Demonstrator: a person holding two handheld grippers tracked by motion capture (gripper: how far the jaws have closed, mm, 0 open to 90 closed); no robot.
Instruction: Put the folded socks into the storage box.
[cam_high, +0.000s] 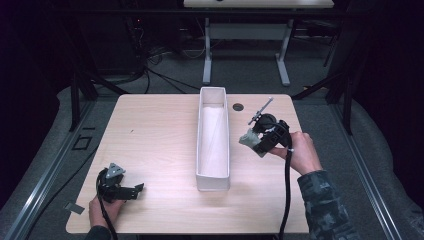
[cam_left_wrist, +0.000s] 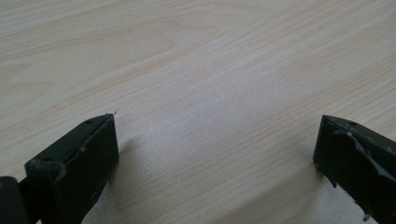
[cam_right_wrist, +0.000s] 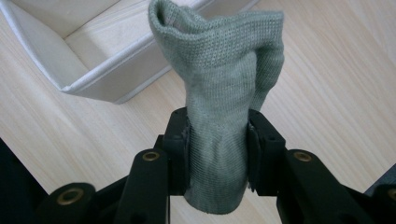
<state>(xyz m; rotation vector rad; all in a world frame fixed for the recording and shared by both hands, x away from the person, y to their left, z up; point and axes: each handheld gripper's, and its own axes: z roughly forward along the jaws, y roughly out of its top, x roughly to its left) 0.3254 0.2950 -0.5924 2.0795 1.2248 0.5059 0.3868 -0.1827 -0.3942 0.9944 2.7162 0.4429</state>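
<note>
Down at the desk's (cam_high: 165, 145) near left corner, the left gripper (cam_high: 134, 190) rests with jaws wide and empty. Right gripper (cam_high: 251, 139) pinches a grey sock (cam_right_wrist: 219, 93), lifted near the right edge beside the bin (cam_high: 200, 150). Seemingly next: carry it over the bin's rim and let go.

We see a pale wooden bench (cam_high: 160, 145) carrying a long white open box (cam_high: 213, 176) set lengthwise near its middle, with a small dark round grommet (cam_high: 238, 107) just beside the box's far end.

Black hand-held gripper (cam_high: 248, 138), camouflage sleeve (cam_high: 325, 205)
</note>
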